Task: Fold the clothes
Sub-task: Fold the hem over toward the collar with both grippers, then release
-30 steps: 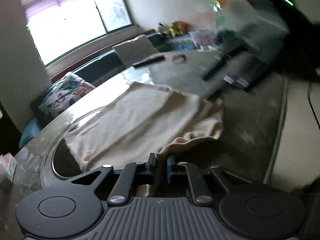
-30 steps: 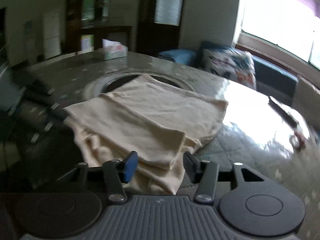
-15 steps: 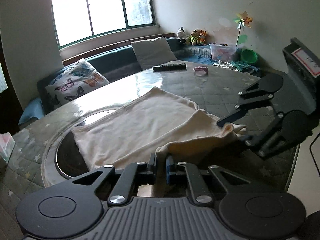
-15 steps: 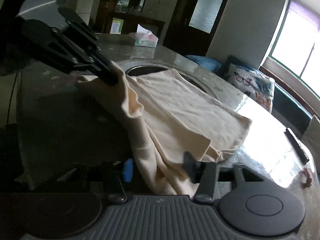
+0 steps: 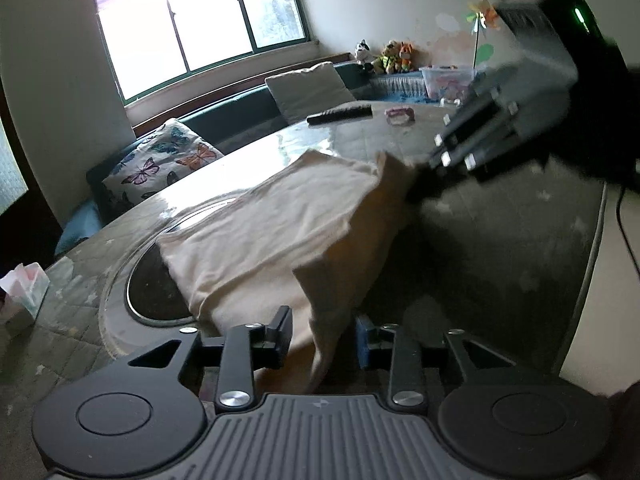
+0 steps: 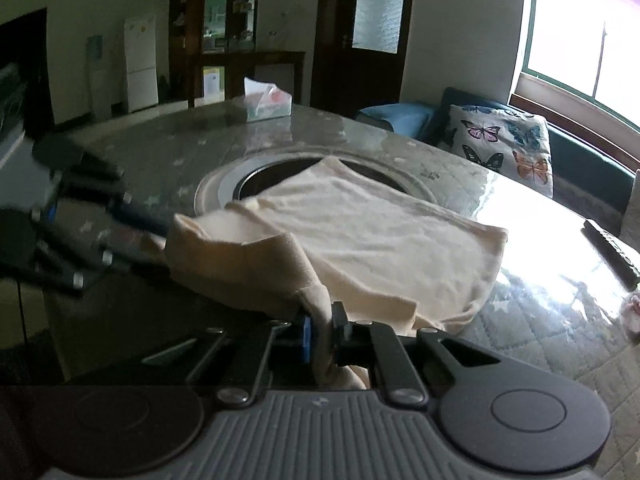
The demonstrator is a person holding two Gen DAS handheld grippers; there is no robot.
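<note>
A cream garment (image 5: pixel 276 220) is seen spread over the round table (image 5: pixel 520 240), draped partly across the dark circular recess (image 5: pixel 154 292) at the table's centre. In the left wrist view the left gripper (image 5: pixel 323 332) is held with its fingers parted wide, and a hanging fold of the cloth passes down between them; whether either pad touches the fabric cannot be told. At about two o'clock in that view the right gripper (image 5: pixel 424 188) is shown blurred, its tip buried in the far corner of the garment.

From the right wrist view, the right gripper (image 6: pixel 320 328) is closed narrowly, and a bunched corner of the cream garment (image 6: pixel 360 240) is pinched between the blue pad and the black one. The cloth's near edge is lifted and rolled over toward nine o'clock, where the left gripper (image 6: pixel 132 220) is glimpsed, smeared by motion, at the garment's other corner.

A tissue box (image 6: pixel 266 104) is placed at twelve o'clock on the table's far side. A butterfly cushion (image 6: pixel 500 144) is propped on the bench at two o'clock. A remote control (image 5: pixel 340 114) and a small pink item (image 5: pixel 398 114) are left on the tabletop beyond the cloth.
</note>
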